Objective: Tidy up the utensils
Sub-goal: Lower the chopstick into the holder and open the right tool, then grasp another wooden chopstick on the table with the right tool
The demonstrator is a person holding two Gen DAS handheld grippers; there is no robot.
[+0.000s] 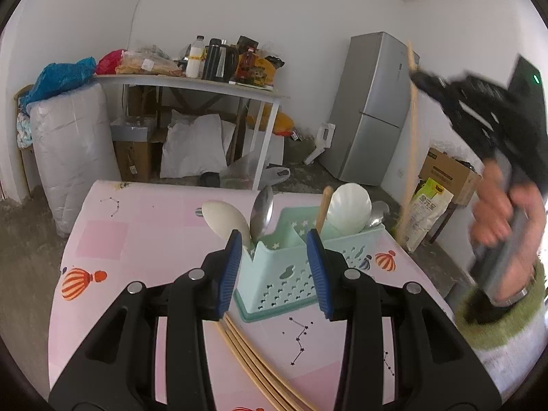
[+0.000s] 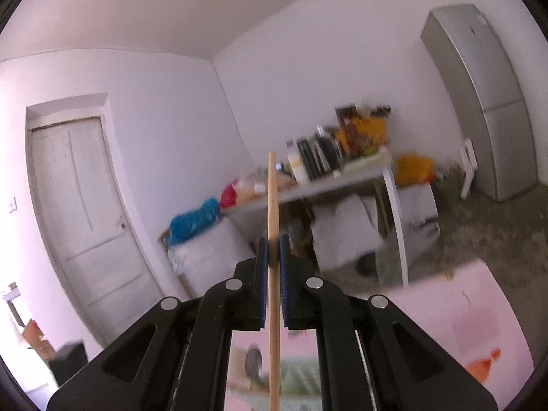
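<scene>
A mint-green utensil caddy (image 1: 284,274) stands on the pink table (image 1: 144,239). It holds a white rice paddle (image 1: 222,215), a metal spoon (image 1: 262,205), a wooden handle (image 1: 323,205), a white shell-shaped scoop (image 1: 349,209) and another metal spoon (image 1: 378,212). My left gripper (image 1: 275,270) is open, its blue pads either side of the caddy's left part, nothing gripped. Loose wooden chopsticks (image 1: 246,359) lie under its left finger. My right gripper (image 2: 273,250) is shut on one upright chopstick (image 2: 273,205). In the left wrist view this gripper (image 1: 414,75) is raised at the upper right, holding the chopstick (image 1: 412,137).
A person's hand (image 1: 496,212) with a green sleeve holds the right gripper. Beyond the table stand a silver fridge (image 1: 373,109), a cluttered white side table (image 1: 205,82), a wrapped white bundle (image 1: 68,157), a cardboard box (image 1: 448,171) and a rice bag (image 1: 424,212). A white door (image 2: 85,212) is at left.
</scene>
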